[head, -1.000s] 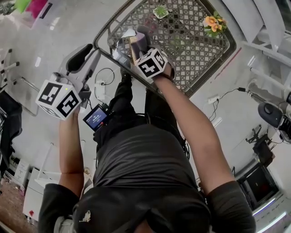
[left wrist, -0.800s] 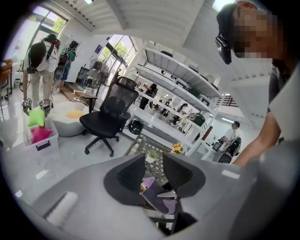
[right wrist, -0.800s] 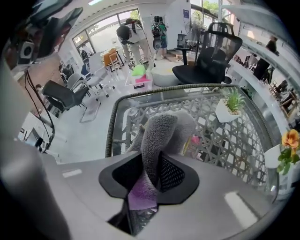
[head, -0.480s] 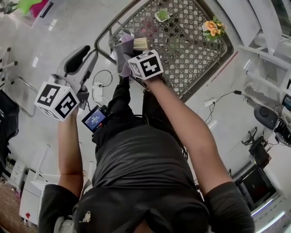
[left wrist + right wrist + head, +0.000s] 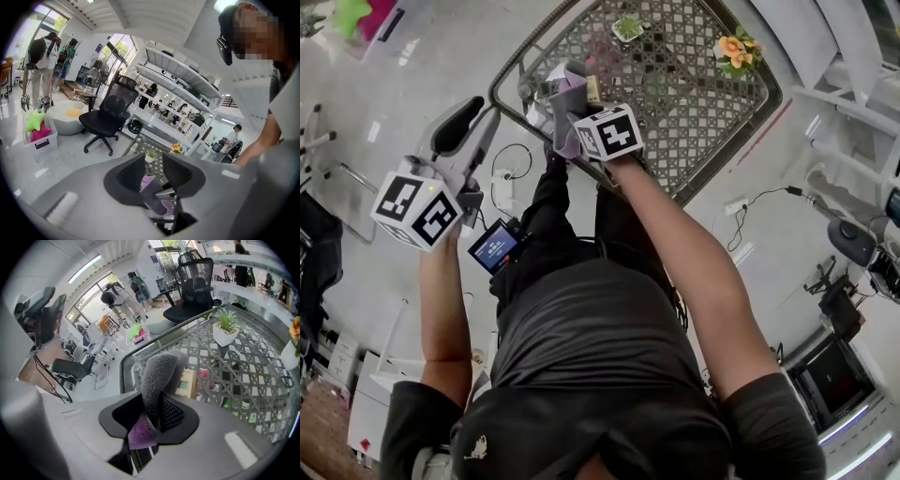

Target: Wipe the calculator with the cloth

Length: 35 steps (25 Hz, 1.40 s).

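Wiping not yet begun: right gripper (image 5: 154,417) clamping cloth (image 5: 158,373) above calculator (image 5: 188,383) on bench (image 5: 255,357); left gripper (image 5: 153,166) gaping, empty. Next, lowering cloth onto calculator

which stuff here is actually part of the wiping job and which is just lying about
Part of the job: cloth, gripped in the right hand-held gripper; beige calculator, behind it on the lattice table.

Just lying about: potted plant; orange flowers; office chair. The left hand-held gripper is open and empty.
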### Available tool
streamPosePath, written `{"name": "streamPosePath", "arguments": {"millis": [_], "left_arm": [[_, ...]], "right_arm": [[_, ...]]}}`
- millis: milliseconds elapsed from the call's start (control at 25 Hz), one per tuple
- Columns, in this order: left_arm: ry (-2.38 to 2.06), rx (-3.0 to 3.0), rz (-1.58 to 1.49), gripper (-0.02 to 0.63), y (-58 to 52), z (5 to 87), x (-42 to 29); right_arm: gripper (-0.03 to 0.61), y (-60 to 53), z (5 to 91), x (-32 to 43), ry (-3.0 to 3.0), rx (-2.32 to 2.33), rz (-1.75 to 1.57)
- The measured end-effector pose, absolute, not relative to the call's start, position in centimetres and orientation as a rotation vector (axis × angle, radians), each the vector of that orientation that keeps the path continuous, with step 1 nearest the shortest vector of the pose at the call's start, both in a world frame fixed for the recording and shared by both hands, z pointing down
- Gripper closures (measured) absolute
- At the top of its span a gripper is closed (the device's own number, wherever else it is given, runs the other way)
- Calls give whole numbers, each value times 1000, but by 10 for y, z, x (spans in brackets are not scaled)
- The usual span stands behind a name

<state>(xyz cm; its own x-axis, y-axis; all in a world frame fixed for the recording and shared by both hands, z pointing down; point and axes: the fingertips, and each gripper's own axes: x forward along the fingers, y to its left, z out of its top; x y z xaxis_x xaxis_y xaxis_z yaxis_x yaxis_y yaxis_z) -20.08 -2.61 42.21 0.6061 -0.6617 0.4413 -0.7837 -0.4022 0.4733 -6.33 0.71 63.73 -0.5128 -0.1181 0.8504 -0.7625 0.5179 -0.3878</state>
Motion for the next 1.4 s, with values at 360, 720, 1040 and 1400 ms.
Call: {"name": "streamPosePath", "arguments": {"millis": [360,720,1040,1400], "left_arm": [[-1108,2196,247,434,-38,416,-180],[-1088,2203,260,434,-42,409,-162],[-1087,2190,262,434,-44,412,-160],[-1113,2174,242,434,-42,420,-176]], "right_arm": [[485,5,645,-29,-1884,710,852],[485,-2,637,11,-1779,724,679],[485,-2,625,-1,-1838,683,567],[485,37,661,-27,-1794,554,589]]}}
